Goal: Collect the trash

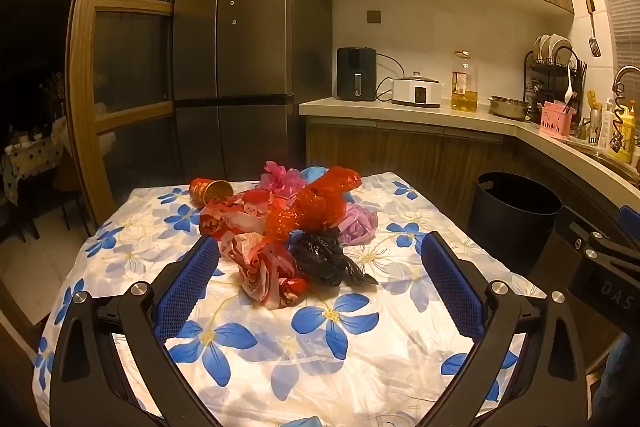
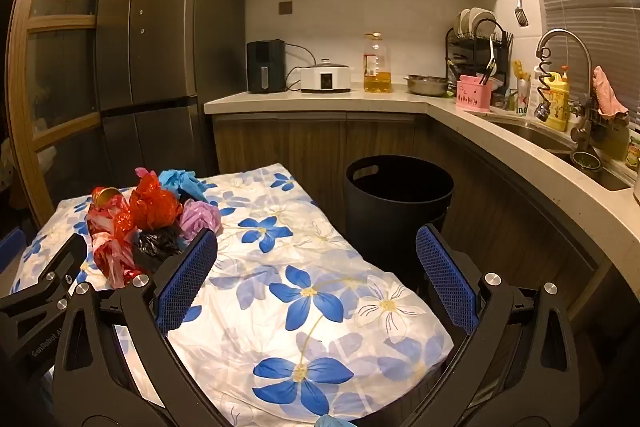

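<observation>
- My left gripper (image 1: 320, 255): jaws spread fully apart, nothing between the blue pads, held low over the flowered surface (image 1: 280, 347).
- My right gripper (image 2: 316, 247): jaws likewise spread wide and empty, over the right edge of the same surface.
- Trash pile (image 1: 288, 231): crumpled red, pink, purple and black plastic bags, directly ahead of my left gripper, just beyond its fingertips; ahead and left of my right gripper.
- Red paper cup (image 1: 210, 190): on its side at the pile's far left.
- Black bin (image 2: 398, 203): on the floor beside the surface, directly ahead of my right gripper.
</observation>
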Action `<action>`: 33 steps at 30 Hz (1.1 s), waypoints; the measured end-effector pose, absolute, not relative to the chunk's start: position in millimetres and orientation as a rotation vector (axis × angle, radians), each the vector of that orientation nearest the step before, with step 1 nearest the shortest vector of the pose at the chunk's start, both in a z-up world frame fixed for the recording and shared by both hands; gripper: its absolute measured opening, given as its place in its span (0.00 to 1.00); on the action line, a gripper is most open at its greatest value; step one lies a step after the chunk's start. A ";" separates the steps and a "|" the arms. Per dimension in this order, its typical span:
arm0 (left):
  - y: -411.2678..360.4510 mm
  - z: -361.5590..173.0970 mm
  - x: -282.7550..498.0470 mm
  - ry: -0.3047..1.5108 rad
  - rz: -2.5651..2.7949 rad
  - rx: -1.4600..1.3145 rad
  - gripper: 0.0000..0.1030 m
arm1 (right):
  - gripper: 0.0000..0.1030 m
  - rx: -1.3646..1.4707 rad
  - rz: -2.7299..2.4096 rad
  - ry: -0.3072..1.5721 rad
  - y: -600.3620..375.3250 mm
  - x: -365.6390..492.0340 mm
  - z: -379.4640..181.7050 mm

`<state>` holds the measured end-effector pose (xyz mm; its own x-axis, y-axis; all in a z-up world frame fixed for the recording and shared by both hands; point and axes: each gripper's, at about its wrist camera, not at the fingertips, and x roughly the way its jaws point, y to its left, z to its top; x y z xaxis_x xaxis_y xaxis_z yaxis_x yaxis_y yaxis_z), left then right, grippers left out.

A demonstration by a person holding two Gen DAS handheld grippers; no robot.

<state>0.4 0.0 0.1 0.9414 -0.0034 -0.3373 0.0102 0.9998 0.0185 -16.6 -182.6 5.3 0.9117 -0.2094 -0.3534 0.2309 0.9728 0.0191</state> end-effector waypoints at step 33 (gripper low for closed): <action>-6.8 3.2 -3.1 0.344 -0.009 0.008 0.95 | 0.95 0.057 -0.229 0.360 -182.4 -15.9 4.6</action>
